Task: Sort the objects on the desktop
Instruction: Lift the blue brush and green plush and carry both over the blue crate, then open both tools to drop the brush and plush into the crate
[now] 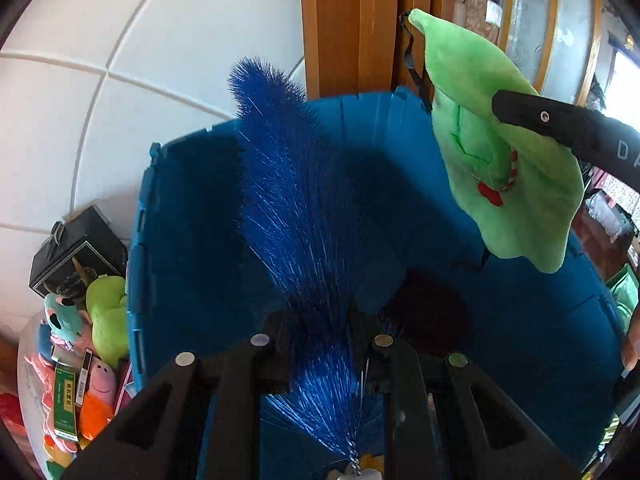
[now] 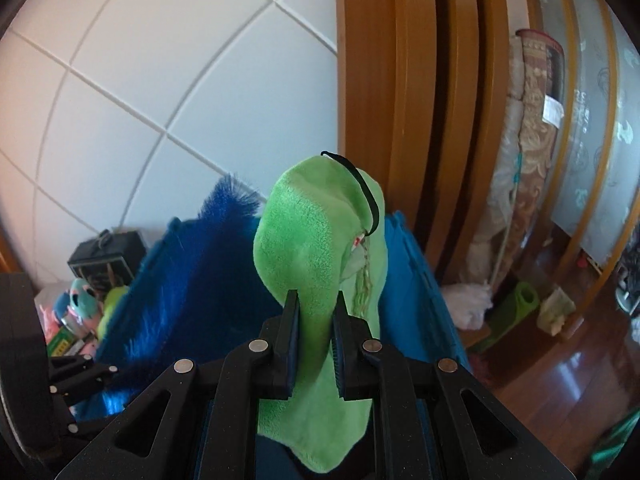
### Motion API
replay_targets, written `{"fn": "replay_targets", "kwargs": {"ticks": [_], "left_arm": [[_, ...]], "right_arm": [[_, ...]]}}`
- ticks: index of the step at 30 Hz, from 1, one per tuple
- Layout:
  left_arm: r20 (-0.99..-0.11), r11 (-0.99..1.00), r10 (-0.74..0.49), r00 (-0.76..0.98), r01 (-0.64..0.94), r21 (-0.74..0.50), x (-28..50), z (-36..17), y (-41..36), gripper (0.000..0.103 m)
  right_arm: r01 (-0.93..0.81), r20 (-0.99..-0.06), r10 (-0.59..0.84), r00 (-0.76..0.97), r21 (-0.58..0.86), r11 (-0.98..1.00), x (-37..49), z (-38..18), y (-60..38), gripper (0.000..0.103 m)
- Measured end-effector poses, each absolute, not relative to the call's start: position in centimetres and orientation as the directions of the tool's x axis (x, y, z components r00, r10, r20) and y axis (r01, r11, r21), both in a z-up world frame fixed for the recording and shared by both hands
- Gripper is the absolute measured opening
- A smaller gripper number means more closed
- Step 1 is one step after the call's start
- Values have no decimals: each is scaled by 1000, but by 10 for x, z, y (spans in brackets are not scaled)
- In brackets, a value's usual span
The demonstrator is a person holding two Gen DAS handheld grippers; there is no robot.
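My left gripper (image 1: 320, 320) is shut on a blue bristly brush (image 1: 288, 200) and holds it upright over the blue bin (image 1: 180, 240); a metal twist and tag hang at its base. My right gripper (image 2: 316, 308) is shut on a green plush toy (image 2: 316, 240) with a black loop, held above the same blue bin (image 2: 416, 280). In the left wrist view the green plush toy (image 1: 500, 152) hangs over the bin's far right side, with a finger of the right gripper (image 1: 560, 124) across it. The blue brush (image 2: 208, 264) shows left of the plush in the right wrist view.
A pile of small plush toys and packets (image 1: 80, 360) and a black box (image 1: 76, 252) lie left of the bin. A white tiled wall and wooden door frame (image 1: 352, 20) stand behind. Rolled carpets (image 2: 532, 160) and a mop lean at the right over a wooden floor.
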State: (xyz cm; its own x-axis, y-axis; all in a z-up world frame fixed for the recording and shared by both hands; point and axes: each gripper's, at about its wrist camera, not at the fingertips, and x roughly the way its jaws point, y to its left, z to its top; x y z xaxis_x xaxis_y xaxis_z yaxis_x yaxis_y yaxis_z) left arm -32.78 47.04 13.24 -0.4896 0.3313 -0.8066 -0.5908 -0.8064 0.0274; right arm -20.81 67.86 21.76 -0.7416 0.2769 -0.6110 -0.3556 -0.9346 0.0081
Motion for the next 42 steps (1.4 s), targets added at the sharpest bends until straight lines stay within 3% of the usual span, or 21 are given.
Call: {"fn": "replay_targets", "kwargs": {"ticks": [2,5,7,8,10,12,15,22,42], "left_arm": [[-832,-813,276,-481,-579,66,-337,117,481,18],[-858,-826,203,-472,-553,110,-349,100,490,28],[-867,-835,179,-464,-537,115,-352,93,495,49],[-870,-841,165,-464,-528,123,-353,91,495,53],[-875,-849,139,-464,-511,136,-353,87,495,58],[-886,-857,125,-446,-499,131,-354,84,493,59],[-906,-865,122,-405,-492,103,-360,79,485,59],[-922,-860,141,-362,-506,67,-346,86,477,59],[-865,-833,268,-424,-553,13,-281,152,413,59]], "right_arm": [[-374,-654,296,-697,-21,-927,-224,193,689,14],[-383,-709,321,-628,-78,-920,-249,155,695,14],[-353,-759,285,-585,-79,-932,-263,133,693,18],[-338,-780,263,-568,-70,-939,-268,126,691,22],[-311,-800,219,-559,-43,-950,-272,118,688,50],[-304,-804,224,-551,-56,-951,-272,117,685,73],[-312,-813,233,-534,-67,-948,-268,117,683,76],[-323,-858,258,-444,-115,-939,-266,114,681,99],[-302,-831,221,-510,-68,-951,-196,183,626,102]]}}
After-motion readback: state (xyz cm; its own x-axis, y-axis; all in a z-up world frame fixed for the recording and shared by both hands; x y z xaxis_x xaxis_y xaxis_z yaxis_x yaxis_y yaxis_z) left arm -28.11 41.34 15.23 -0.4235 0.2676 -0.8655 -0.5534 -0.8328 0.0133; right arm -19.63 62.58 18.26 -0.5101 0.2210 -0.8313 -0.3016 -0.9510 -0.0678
